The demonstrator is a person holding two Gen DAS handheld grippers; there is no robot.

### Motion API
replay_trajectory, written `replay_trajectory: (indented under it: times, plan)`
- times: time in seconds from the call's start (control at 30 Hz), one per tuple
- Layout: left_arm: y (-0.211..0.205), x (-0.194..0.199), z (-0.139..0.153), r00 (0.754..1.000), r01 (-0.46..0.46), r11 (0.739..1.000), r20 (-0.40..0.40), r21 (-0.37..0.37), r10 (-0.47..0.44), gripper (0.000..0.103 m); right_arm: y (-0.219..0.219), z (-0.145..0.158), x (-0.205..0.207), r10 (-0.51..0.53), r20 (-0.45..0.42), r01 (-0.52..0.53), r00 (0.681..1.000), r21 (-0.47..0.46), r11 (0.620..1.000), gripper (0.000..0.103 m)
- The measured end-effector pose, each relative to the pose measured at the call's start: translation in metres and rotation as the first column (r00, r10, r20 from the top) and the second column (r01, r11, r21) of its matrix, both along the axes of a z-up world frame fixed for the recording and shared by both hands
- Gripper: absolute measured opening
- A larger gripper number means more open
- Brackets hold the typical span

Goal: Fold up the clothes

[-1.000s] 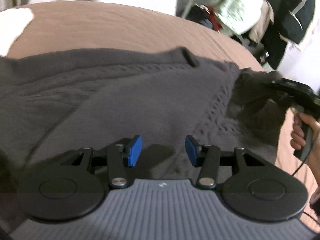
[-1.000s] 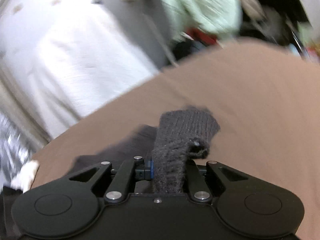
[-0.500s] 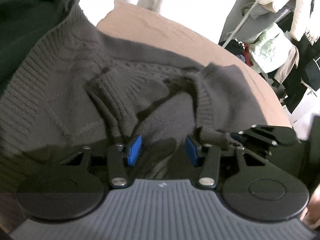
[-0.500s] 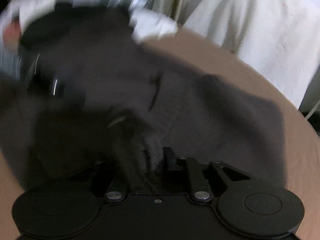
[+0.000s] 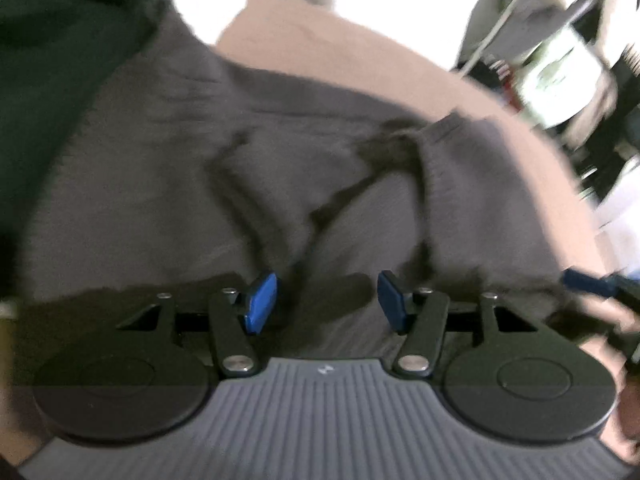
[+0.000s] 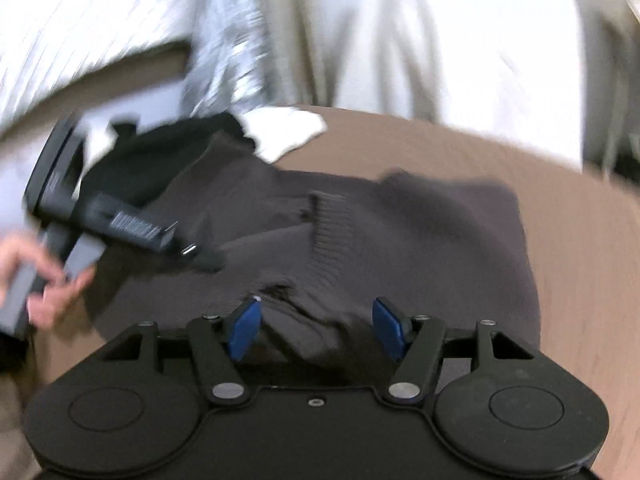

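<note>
A dark grey knit sweater lies spread on the brown bed, both sleeves folded in over its body; it also shows in the right wrist view. My left gripper is open and empty just above the sweater's near part. My right gripper is open and empty over the sweater's near edge, its folded ribbed cuff just ahead. The left gripper also shows at the left of the right wrist view, held in a hand. Both views are blurred.
A black garment and a white item lie at the sweater's far left. Pale curtains hang behind the bed. A rack of clothes stands at the far right. Bare brown bed lies right of the sweater.
My right gripper has let go of the sleeve cuff, which now lies folded over the sweater's body, and has opened and drawn back. My left gripper stayed open and shifted slightly.
</note>
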State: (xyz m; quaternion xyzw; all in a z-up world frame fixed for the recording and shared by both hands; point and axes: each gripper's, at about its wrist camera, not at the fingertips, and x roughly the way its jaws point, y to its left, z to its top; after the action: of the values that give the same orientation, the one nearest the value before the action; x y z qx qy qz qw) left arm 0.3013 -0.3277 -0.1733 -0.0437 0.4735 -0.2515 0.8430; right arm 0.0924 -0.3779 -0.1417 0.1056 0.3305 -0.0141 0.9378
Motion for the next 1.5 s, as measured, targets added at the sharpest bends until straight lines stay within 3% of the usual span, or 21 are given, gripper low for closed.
replay_trajectory:
  times: [0.03,0.13,0.17,0.2,0.27,0.3,0.43,0.6,0.7,0.8,0.87,0.9,1.0,1.07,1.1,1.13,1.23,1.33,1.43,1.5]
  plan:
    - [0.008,-0.003,0.005,0.999,-0.031,0.998,0.017,0.046,0.030,0.059,-0.010,-0.007,-0.001,-0.029,-0.007,0.030,1.000,0.054,0.998,0.068]
    - [0.041,-0.005,0.018,0.990,-0.135,0.988,0.043,0.081,0.132,0.064,-0.020,-0.046,0.011,-0.024,-0.100,0.037,0.995,0.138,0.990,0.070]
    - [0.054,-0.004,0.021,0.984,-0.173,0.983,0.043,0.068,0.170,0.064,-0.012,-0.054,0.015,0.012,-0.147,0.007,0.989,0.123,0.992,0.070]
    - [0.066,-0.004,0.025,0.977,-0.212,0.975,0.047,0.058,0.210,0.067,0.001,-0.056,0.016,0.035,-0.165,-0.027,0.986,0.052,0.998,0.071]
    - [0.087,-0.007,0.028,0.959,-0.279,0.958,0.068,0.073,0.274,0.073,0.028,-0.046,0.018,0.077,-0.163,-0.094,0.984,-0.100,0.991,0.072]
    - [0.096,-0.009,0.027,0.954,-0.297,0.951,0.072,0.088,0.292,0.076,0.035,-0.037,0.018,0.090,-0.138,-0.106,0.986,-0.116,0.988,0.072]
    - [0.119,-0.007,0.009,0.945,-0.327,0.937,0.016,0.121,0.327,0.077,0.065,-0.004,0.021,0.190,-0.029,-0.192,0.981,-0.151,0.970,0.071]
    - [0.137,-0.004,-0.010,0.943,-0.310,0.950,-0.113,0.031,0.312,0.077,0.105,-0.013,0.044,0.297,-0.063,-0.304,0.953,-0.193,0.933,0.071]
    - [0.143,-0.007,-0.022,0.930,-0.337,0.942,-0.155,0.004,0.333,0.085,0.133,-0.022,0.048,0.380,-0.084,-0.389,0.921,-0.205,0.898,0.071]
    - [0.139,-0.010,-0.031,0.911,-0.381,0.921,-0.136,0.081,0.389,0.085,0.153,-0.029,0.050,0.440,-0.119,-0.456,0.890,-0.238,0.858,0.071]
    - [0.133,-0.011,-0.032,0.911,-0.385,0.918,-0.119,0.089,0.394,0.093,0.159,-0.032,0.052,0.451,-0.137,-0.472,0.882,-0.261,0.842,0.071]
    - [0.129,-0.011,-0.033,0.916,-0.377,0.922,-0.113,0.086,0.385,0.103,0.159,-0.032,0.052,0.447,-0.141,-0.469,0.883,-0.266,0.842,0.071]
    - [0.114,-0.014,-0.041,0.933,-0.336,0.938,-0.104,0.083,0.343,0.103,0.151,-0.030,0.049,0.413,-0.125,-0.432,0.902,-0.263,0.863,0.071]
    - [0.107,-0.019,-0.033,0.937,-0.342,0.938,-0.064,0.053,0.345,0.067,0.136,-0.022,0.043,0.368,-0.090,-0.378,0.926,-0.244,0.893,0.071]
    - [0.104,-0.021,-0.028,0.944,-0.326,0.945,-0.047,0.002,0.326,0.025,0.127,-0.018,0.040,0.338,-0.072,-0.345,0.938,-0.234,0.909,0.071]
    - [0.100,-0.021,-0.024,0.951,-0.308,0.951,-0.026,-0.023,0.307,0.016,0.117,-0.016,0.038,0.301,-0.057,-0.306,0.952,-0.225,0.925,0.071]
    - [0.079,-0.028,-0.002,0.960,-0.263,0.963,0.087,-0.056,0.267,0.012,0.082,-0.009,0.030,0.176,-0.020,-0.177,0.984,-0.179,0.968,0.071]
    - [0.054,-0.036,0.024,0.952,-0.211,0.974,0.208,-0.079,0.223,0.011,0.048,-0.004,0.022,0.092,0.000,-0.091,0.996,-0.180,0.979,0.071]
    - [0.017,-0.035,0.068,0.953,-0.073,0.984,0.281,-0.164,0.117,0.010,0.019,-0.002,0.014,0.046,-0.011,-0.047,0.999,-0.234,0.971,0.071]
    - [-0.024,-0.036,0.102,0.937,0.068,0.980,0.349,-0.185,0.000,0.009,0.000,-0.010,0.012,0.041,-0.053,-0.052,0.998,-0.229,0.972,0.071]
